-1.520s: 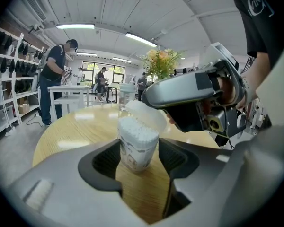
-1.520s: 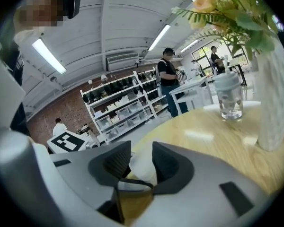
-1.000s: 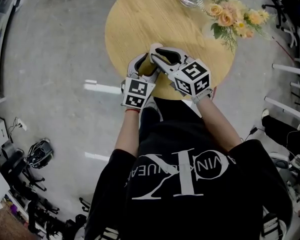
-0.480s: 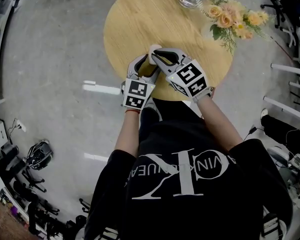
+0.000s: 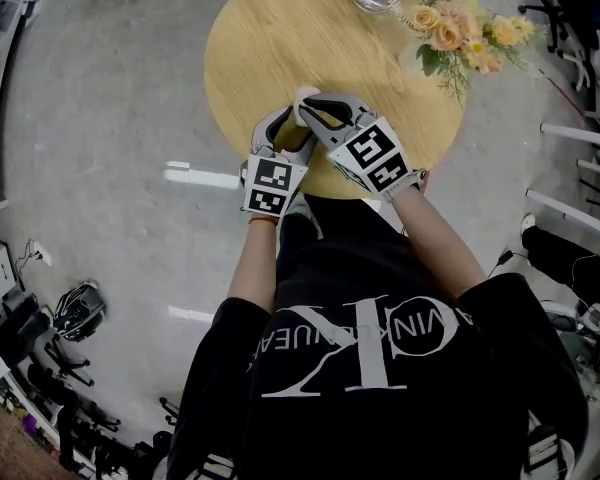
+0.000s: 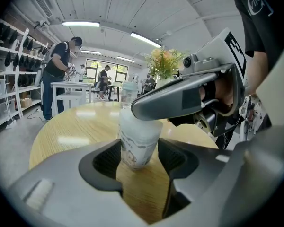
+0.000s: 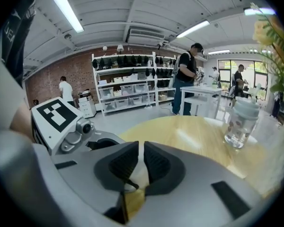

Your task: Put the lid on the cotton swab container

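Desk (image 5: 280, 38): round wood, whole only in head view.
Your left tongs (image 6: 141, 151): clamp container (image 6: 138, 136), upright.
Your right tongs (image 7: 142, 162): pinch lid (image 7: 137, 178).

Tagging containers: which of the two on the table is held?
The white printed cotton swab container, clamped in the left tongs at the table's near edge. The clear jar stands free beside the flowers.
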A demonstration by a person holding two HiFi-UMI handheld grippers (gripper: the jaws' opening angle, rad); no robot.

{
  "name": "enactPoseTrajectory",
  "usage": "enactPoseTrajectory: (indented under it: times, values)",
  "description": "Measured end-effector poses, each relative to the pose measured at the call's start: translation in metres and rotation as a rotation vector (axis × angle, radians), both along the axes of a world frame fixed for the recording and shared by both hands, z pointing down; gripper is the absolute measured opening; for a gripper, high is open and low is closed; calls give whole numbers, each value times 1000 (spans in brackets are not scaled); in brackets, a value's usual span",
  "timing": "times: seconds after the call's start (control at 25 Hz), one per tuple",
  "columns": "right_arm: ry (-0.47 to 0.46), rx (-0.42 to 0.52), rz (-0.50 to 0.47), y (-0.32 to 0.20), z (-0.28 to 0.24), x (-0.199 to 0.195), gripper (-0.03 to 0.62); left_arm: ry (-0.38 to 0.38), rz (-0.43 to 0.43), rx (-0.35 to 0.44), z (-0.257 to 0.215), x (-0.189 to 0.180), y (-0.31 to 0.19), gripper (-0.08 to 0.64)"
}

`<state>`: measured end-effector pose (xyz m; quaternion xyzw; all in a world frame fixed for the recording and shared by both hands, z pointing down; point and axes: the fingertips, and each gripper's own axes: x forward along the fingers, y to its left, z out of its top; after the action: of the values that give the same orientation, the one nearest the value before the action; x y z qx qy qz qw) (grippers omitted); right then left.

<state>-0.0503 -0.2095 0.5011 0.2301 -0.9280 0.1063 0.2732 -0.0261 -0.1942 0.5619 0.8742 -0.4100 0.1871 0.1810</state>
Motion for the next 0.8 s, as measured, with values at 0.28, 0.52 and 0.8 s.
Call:
enactPoseTrajectory:
  times: [0.28, 0.52, 0.8]
  values:
    - [-23, 13, 11, 0, 2, 2, 44, 12, 1, -6, 1, 1, 1, 253]
    - [-40, 14, 24, -1, 0, 5, 44, 21, -4, 3, -4, -1, 4, 247]
    - [-155, -23, 78, -1, -4, 10, 44, 14, -36, 11, -8, -20, 15, 214]
